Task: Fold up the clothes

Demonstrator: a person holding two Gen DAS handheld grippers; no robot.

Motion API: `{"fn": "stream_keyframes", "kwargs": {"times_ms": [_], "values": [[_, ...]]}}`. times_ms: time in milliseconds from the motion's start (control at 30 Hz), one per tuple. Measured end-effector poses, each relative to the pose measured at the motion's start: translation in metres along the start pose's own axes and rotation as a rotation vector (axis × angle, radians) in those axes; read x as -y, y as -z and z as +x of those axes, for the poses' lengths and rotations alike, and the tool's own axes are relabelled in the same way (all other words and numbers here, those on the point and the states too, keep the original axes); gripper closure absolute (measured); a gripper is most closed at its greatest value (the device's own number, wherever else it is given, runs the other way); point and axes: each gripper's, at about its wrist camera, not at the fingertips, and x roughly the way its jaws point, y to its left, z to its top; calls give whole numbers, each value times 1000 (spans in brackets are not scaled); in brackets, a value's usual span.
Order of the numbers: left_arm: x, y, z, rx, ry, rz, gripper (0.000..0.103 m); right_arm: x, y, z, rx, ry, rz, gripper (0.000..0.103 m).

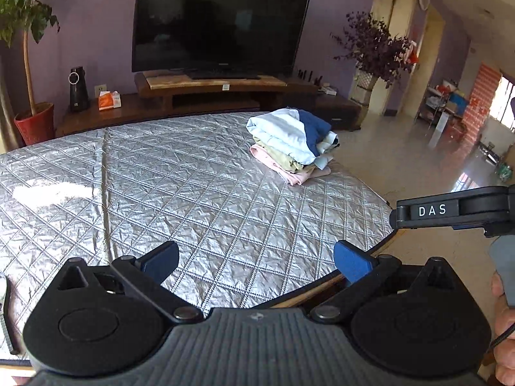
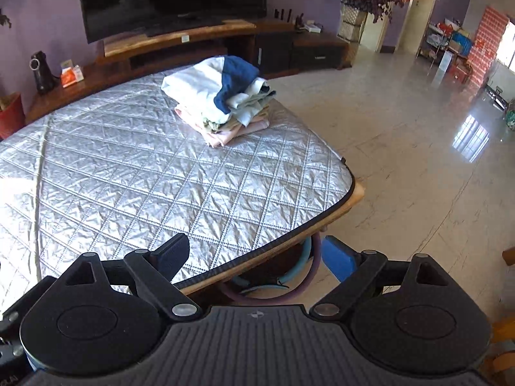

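Under the table (image 2: 349,193), only the right view shows hoops (image 2: 309,270); both tongs released.

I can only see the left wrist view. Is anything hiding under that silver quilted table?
Observer: Yes. The right wrist view shows teal and purple hoops tucked beneath the silver quilted table, by its near corner.
Operator: And the other claw, is it holding something?
Observer: No. The right claw is open and empty, with one blue finger past the table's edge, over the floor.
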Motion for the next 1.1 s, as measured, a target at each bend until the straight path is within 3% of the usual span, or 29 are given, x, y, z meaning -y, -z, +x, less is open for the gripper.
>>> {"fn": "stream_keyframes", "kwargs": {"times_ms": [167,300,533,633,800,900,1100], "values": [[7,4,-43,-92,-25,-92,1,10,16,-56,65,-12,-4,10],[21,9,-88,-37,-5,-118,1,18,28,-101,118,-21,-8,11],[58,16,-156,-3,-155,-71,1,38,56,-163,166,-75,-8,11],[63,24,-181,10,-145,-94,1,48,70,-187,201,-86,-1,9],[76,41,-206,2,-161,-72,1,66,91,-204,188,-80,37,4],[82,54,-225,23,-124,-60,1,74,101,-219,190,-98,73,4],[83,76,-251,46,-99,-52,1,76,131,-263,371,-46,61,0]]}}
